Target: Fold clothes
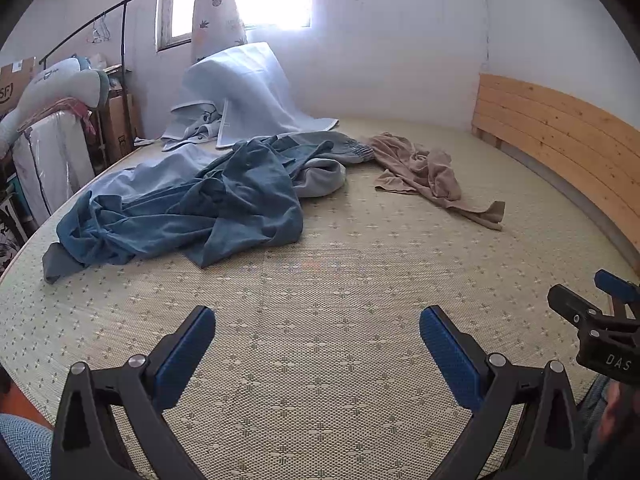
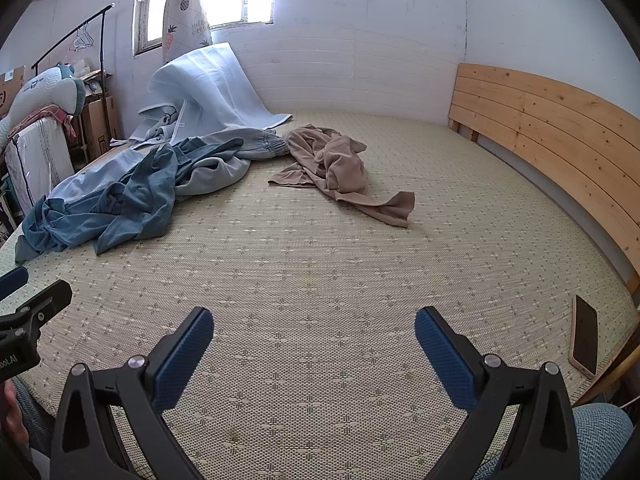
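Observation:
A crumpled dark blue garment (image 1: 208, 216) (image 2: 116, 204) lies on the woven bed mat (image 1: 340, 300) at the left, on top of a lighter blue-grey garment (image 1: 320, 168) (image 2: 224, 160). A tan garment (image 1: 424, 172) (image 2: 340, 168) lies bunched to their right. My left gripper (image 1: 317, 322) hovers open over bare mat, well short of the clothes, nothing between its fingers. My right gripper (image 2: 314, 322) is open too, above bare mat, empty; its fingers (image 1: 614, 282) show at the right edge of the left wrist view.
A pale blue sheet (image 1: 248, 92) leans against the far wall under the window. A wooden headboard (image 2: 560, 132) runs along the right. A phone (image 2: 585, 336) lies on the mat's right edge. A clothes rack (image 1: 124, 60), boxes and a plush toy (image 1: 60, 88) stand left of the bed.

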A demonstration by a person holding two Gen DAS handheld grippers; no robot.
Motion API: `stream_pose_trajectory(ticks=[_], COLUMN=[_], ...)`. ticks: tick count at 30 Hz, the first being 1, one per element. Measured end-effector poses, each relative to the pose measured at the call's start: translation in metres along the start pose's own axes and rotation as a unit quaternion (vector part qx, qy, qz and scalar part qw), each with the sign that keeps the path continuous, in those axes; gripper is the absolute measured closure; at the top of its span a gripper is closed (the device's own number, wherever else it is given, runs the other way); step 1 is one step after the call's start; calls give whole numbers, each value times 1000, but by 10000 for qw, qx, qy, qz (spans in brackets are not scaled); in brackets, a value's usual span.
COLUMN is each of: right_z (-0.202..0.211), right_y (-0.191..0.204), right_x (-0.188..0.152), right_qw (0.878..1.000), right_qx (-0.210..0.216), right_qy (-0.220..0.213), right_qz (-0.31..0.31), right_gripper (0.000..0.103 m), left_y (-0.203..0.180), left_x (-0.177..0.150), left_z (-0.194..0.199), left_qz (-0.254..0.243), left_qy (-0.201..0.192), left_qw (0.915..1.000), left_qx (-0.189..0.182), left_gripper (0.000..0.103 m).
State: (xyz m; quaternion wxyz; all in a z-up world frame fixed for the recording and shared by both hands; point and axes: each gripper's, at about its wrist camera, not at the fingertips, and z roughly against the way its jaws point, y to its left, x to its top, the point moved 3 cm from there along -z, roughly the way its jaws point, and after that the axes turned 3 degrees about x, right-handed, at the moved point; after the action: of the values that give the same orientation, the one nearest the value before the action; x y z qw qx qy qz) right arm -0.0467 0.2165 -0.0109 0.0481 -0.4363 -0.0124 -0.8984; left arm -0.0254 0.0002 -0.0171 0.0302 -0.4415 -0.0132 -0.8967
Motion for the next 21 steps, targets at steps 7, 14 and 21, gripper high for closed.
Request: stream_pose_trajectory(ticks=[7,14,21], right_z=[0,0,0], right_y=[0,-1,1], right_x=[-1,0,1], right_qw=[10000,10000,9999], right_qx=[25,66,132], right_qy=[4,-8,-28], right_qz=[-9,-28,-12], right_gripper=[0,0,0], left_y=[1,3,8], left_x=[0,3,8], left_z=[-1,4,2], left_qz=[26,86,201], left_qy=[21,-127,-133], left_qw=[10000,9998,9996], left_qx=[-22,-87,-132], left_gripper=[0,0,0])
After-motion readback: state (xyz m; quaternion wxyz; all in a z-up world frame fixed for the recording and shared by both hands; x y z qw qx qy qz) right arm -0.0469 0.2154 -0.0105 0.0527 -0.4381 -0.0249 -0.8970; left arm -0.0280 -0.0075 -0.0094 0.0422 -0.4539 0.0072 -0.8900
